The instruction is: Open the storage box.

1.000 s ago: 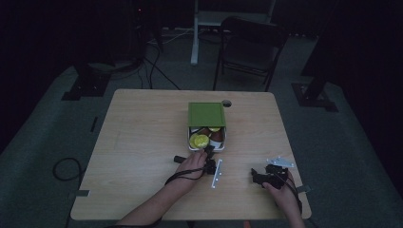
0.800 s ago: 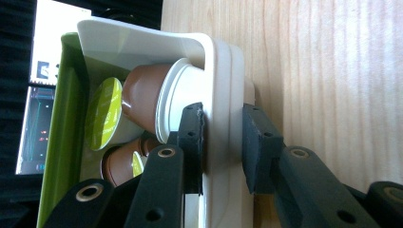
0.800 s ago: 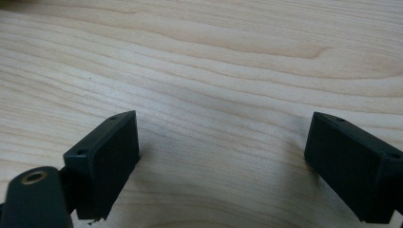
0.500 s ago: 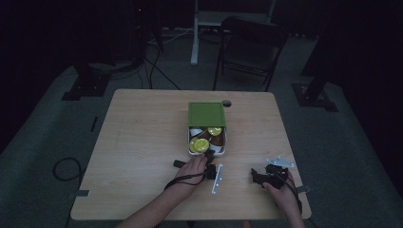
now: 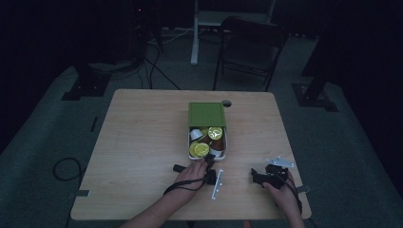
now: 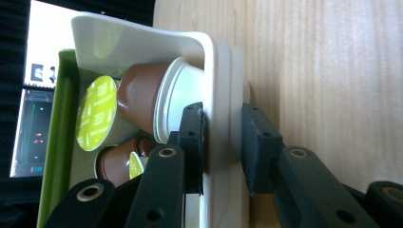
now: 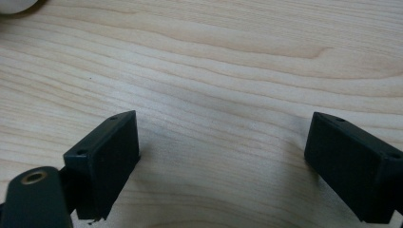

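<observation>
High view: white tray of capsules sitting table-centre; left tool meeting its 6 o'clock edge.
Left gripper view: jaws clamping the tray wall.
Right gripper view: right tool gaping wide over bare table.

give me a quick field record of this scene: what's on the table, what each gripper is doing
surface: wooden table
container: white tray partly slid out of a green sleeve
contents: coffee capsules, brown bodies, some with yellow-green lids
left gripper: shut on the white tray's front wall, one finger inside, one outside
right gripper: open, nothing between its fingers, over bare wood, apart from the tray
background: dark room, folding chair behind the table
</observation>
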